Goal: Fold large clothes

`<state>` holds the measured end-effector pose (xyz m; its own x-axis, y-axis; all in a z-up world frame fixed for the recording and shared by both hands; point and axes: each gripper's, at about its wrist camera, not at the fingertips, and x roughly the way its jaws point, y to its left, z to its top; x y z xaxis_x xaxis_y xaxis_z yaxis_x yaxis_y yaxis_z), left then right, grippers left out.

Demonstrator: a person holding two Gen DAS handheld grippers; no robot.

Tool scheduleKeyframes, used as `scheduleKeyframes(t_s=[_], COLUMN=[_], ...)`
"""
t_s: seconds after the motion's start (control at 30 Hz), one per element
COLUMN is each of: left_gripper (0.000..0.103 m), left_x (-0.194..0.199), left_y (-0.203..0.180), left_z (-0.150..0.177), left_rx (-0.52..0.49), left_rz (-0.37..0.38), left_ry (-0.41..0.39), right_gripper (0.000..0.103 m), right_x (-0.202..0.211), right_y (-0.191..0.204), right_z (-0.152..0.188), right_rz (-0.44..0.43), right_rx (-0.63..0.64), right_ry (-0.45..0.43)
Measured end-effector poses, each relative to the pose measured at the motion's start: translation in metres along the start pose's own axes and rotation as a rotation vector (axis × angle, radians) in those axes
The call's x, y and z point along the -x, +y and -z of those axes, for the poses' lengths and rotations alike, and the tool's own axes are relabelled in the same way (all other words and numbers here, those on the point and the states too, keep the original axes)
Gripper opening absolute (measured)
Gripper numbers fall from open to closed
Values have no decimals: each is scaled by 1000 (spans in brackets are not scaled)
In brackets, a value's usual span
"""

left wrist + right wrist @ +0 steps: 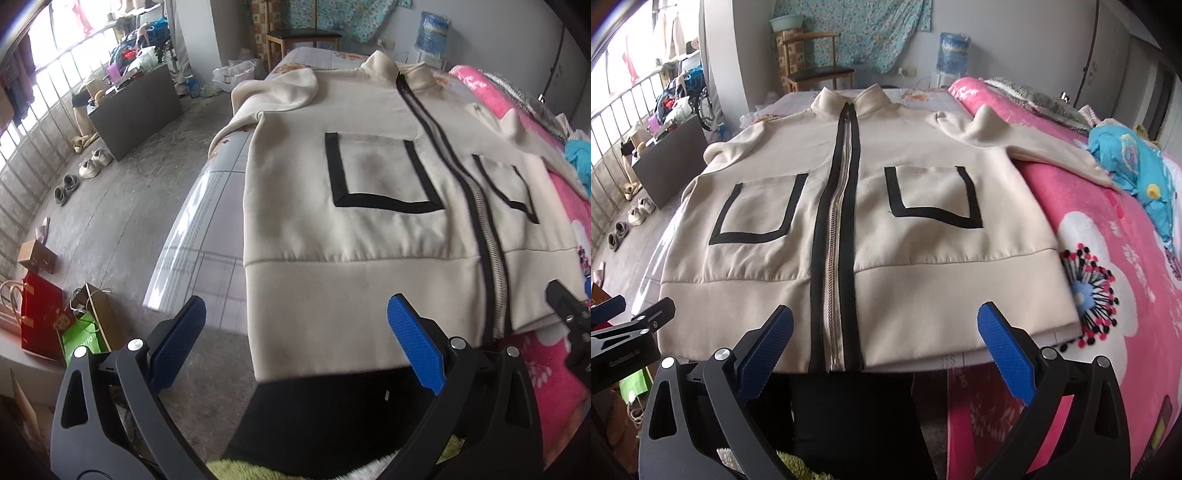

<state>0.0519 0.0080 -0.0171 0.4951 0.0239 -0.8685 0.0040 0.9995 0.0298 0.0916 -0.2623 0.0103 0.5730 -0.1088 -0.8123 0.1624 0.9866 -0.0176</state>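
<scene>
A cream zip-up jacket (871, 236) with two black-trimmed pockets lies flat, front up, on the bed, hem nearest me and collar at the far end. The left wrist view shows the same jacket (354, 236), with its left sleeve (273, 92) folded across near the shoulder. Its right sleeve (1045, 147) stretches out over the pink blanket (1108, 236). My left gripper (295, 343) hangs open just before the hem's left part, holding nothing. My right gripper (886, 347) is open in front of the hem near the zipper (834, 236), also with nothing in it.
A blue garment (1134, 166) lies on the blanket at the right. Left of the bed is bare concrete floor (122, 206) with shoes (88, 170), a dark cabinet (136, 107) and paper bags (44, 317). A chair (816, 66) stands beyond the bed's far end.
</scene>
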Motion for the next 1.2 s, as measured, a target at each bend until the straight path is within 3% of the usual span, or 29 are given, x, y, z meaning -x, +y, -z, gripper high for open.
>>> scheduleKeyframes(t_s=[0.33, 0.57, 0.67, 0.97, 1.2], left_gripper=[95, 95, 95, 97, 97], left_x=[-57, -91, -95, -97, -101], left_y=[1, 1, 6, 5, 6], left_z=[-44, -58, -57, -58, -63], left_rx=[-108, -145, -122, -139, -151], left_rz=[-33, 48, 99, 99, 106], left_ry=[4, 52, 43, 64, 94], right_gripper=[97, 97, 97, 97, 97], right_x=[-62, -93, -103, -107, -105], right_y=[-4, 6, 8, 4, 1], right_z=[-29, -39, -35, -30, -24], right_rz=[-3, -23, -20, -42, -56], right_rx=[-13, 40, 54, 33, 26], right_ry=[44, 74, 97, 100, 51])
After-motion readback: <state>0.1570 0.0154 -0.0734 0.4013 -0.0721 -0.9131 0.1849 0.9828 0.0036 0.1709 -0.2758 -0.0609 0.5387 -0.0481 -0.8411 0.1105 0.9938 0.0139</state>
